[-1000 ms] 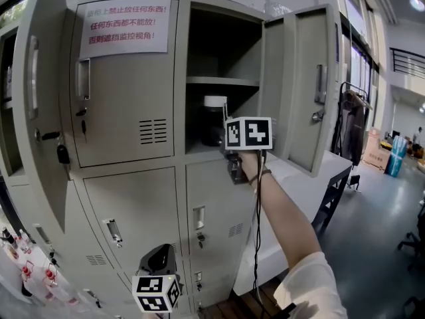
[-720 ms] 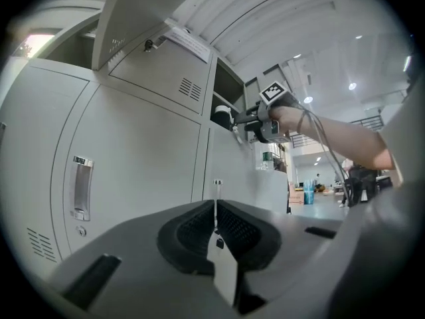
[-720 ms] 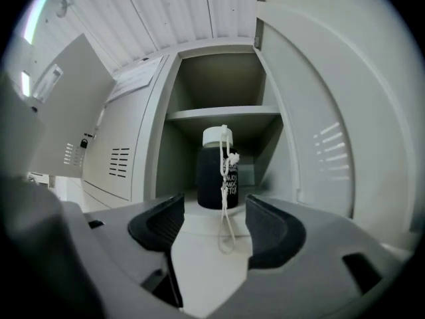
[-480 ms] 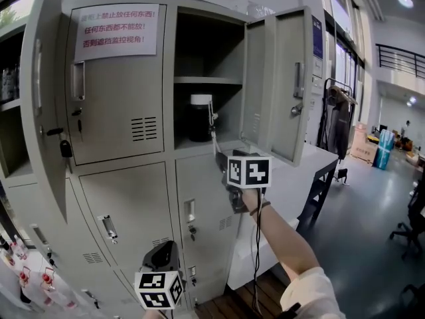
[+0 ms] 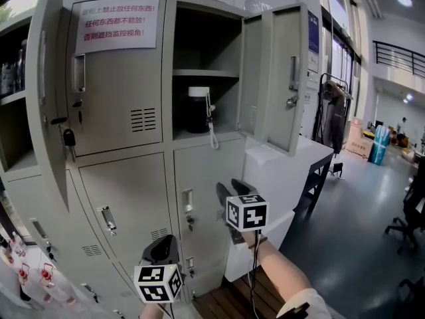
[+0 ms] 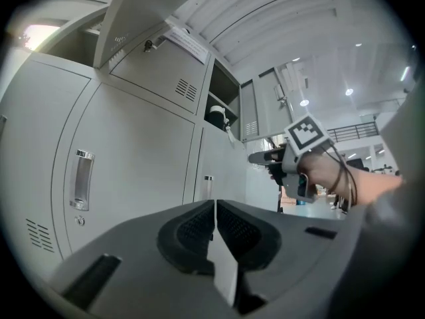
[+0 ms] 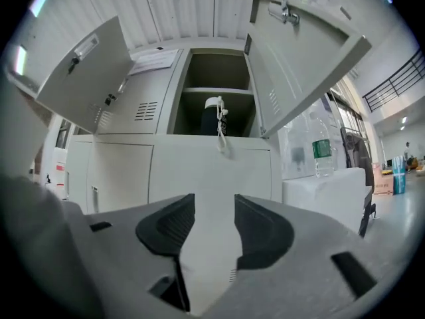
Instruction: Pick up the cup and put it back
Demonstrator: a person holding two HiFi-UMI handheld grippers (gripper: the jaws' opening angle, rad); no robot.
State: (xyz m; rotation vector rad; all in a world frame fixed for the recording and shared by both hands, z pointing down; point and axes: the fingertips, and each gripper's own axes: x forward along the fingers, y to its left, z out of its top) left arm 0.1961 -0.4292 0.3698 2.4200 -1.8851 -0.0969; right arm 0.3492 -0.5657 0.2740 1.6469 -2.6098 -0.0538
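Observation:
The cup point(image 5: 197, 109) is dark with a white lid and stands in the open upper locker compartment, a white cord point(image 5: 212, 136) hanging over the ledge. It also shows in the right gripper view point(image 7: 213, 116) and, small, in the left gripper view point(image 6: 217, 116). My right gripper point(image 5: 228, 193) hangs well below that compartment, in front of the lower locker door. Its jaws point(image 7: 214, 208) have just been closing, a gap remains and nothing is between them. My left gripper point(image 5: 161, 243) is low at the bottom, its pads point(image 6: 199, 228) pressed together on nothing.
The compartment's door point(image 5: 282, 78) swings out to the right, and another open door point(image 5: 50, 98) juts out at the left. A white table point(image 5: 285, 168) stands right of the lockers, with a water bottle point(image 7: 321, 155) on it. Small bottles point(image 5: 26, 274) sit at the lower left.
My right gripper has dropped from beside the cup's compartment to the lower locker door, with narrower jaws. The cup stays on its shelf. The left gripper has hardly shifted.

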